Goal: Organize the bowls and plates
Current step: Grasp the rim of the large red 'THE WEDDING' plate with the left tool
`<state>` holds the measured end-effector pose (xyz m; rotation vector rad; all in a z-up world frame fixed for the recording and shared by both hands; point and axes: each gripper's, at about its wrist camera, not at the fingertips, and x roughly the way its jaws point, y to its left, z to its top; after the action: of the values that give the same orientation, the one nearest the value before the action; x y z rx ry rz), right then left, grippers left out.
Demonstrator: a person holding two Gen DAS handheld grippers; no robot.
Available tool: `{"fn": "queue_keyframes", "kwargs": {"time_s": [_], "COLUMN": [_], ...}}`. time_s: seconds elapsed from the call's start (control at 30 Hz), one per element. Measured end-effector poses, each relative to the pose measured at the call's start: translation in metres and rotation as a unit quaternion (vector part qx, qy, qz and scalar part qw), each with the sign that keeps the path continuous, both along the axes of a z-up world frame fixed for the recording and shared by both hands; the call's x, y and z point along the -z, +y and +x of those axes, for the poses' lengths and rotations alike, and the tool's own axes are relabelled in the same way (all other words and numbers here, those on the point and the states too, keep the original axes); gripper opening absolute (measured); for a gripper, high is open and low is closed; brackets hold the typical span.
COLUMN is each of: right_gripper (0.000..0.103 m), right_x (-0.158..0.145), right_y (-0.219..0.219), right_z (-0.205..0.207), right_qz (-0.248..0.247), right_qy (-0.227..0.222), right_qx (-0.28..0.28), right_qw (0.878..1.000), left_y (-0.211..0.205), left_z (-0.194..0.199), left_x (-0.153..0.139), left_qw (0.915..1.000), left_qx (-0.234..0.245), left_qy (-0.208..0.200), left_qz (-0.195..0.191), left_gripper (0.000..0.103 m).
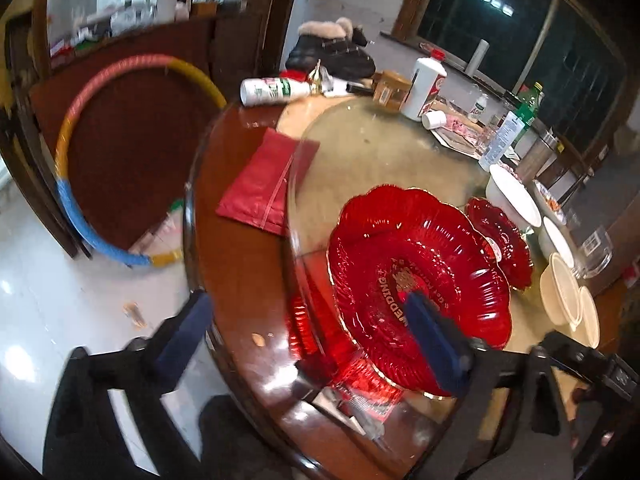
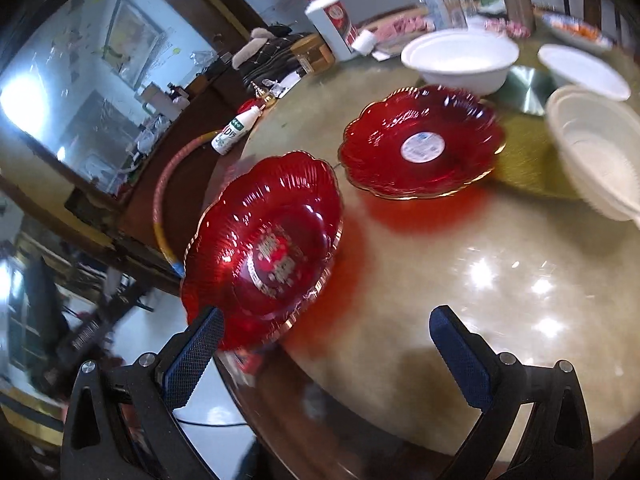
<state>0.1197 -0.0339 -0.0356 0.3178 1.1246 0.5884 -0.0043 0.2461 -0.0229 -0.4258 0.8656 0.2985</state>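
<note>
Both grippers we hold spread wide: the left gripper [image 1: 316, 338] has one finger over the large red plate's centre and the other out past the table edge, pinching nothing, and the right gripper [image 2: 328, 354] hangs open above the round table [image 2: 460, 280] near that same plate.

We count two red glass plates. The large red plate [image 2: 260, 248] lies at the near rim of the glass turntable [image 1: 380, 152], tipped up toward the table edge, its gold lettering facing up. The smaller red plate [image 2: 420, 142], flat, with a white sticker in its middle, sits just beyond it, near but apart. Both are round and scalloped, so we see no long axis.

We count two white bowls, the big white bowl [image 2: 460, 60] and the second white bowl [image 2: 584, 70], behind the smaller plate, and one stack of cream bowls [image 2: 596, 152] to its right; how many are nested we cannot tell.

Around them lie a hoop [image 1: 80, 168] on the floor, a red bag [image 1: 264, 180], a white liquor bottle [image 2: 330, 24] and a fallen white bottle [image 2: 236, 130]
</note>
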Motion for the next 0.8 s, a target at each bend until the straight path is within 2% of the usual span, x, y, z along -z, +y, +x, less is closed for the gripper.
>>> {"fn": "queue_keyframes", "kwargs": {"time_s": [0.03,0.1,0.2,0.27,0.3,0.4,0.47,0.53,0.63,0.8], "right_gripper": [0.09,0.077,0.064,0.057,0.051,0.029,0.024,0.014,0.014,0.014], "right_x": [0.004,0.013,0.027,0.034,0.038,0.04,0.039,0.037,0.035,0.033], "right_y": [0.002,0.007,0.015,0.021,0.023,0.029,0.033,0.04,0.046,0.046], "right_z": [0.006,0.013,0.023,0.027,0.028,0.03,0.03,0.029,0.029,0.032], "right_qz": [0.003,0.008,0.0,-0.004,-0.008,-0.023,-0.027,-0.033,-0.054,-0.05], "right_qy": [0.011,0.028,0.041,0.048,0.048,0.038,0.029,0.02,0.0,-0.008], "right_qx": [0.006,0.01,0.018,0.013,0.012,0.007,0.001,-0.013,-0.018,-0.025], "right_qw": [1.0,1.0,0.999,0.999,0.999,0.999,0.999,0.999,0.998,0.998], "left_y": [-0.001,-0.007,-0.011,-0.016,-0.017,-0.02,-0.022,-0.026,-0.03,-0.031], "left_z": [0.004,0.013,0.021,0.027,0.028,0.032,0.033,0.033,0.035,0.037], "left_x": [0.005,0.012,0.025,0.033,0.035,0.039,0.041,0.042,0.042,0.039], "left_qw": [1.0,0.9998,0.9992,0.9987,0.9986,0.9986,0.9986,0.9986,0.9984,0.9982], "left_qx": [0.002,0.008,0.017,0.022,0.024,0.021,0.02,0.022,0.017,0.009], "left_qy": [0.007,0.019,0.035,0.044,0.046,0.047,0.049,0.047,0.046,0.046], "left_qz": [-0.003,-0.002,-0.006,-0.01,-0.01,-0.005,-0.001,0.008,0.026,0.037], "left_gripper": [0.082,0.052,0.034,0.03,0.025,0.017,0.013,0.01,0.01,0.01]}}
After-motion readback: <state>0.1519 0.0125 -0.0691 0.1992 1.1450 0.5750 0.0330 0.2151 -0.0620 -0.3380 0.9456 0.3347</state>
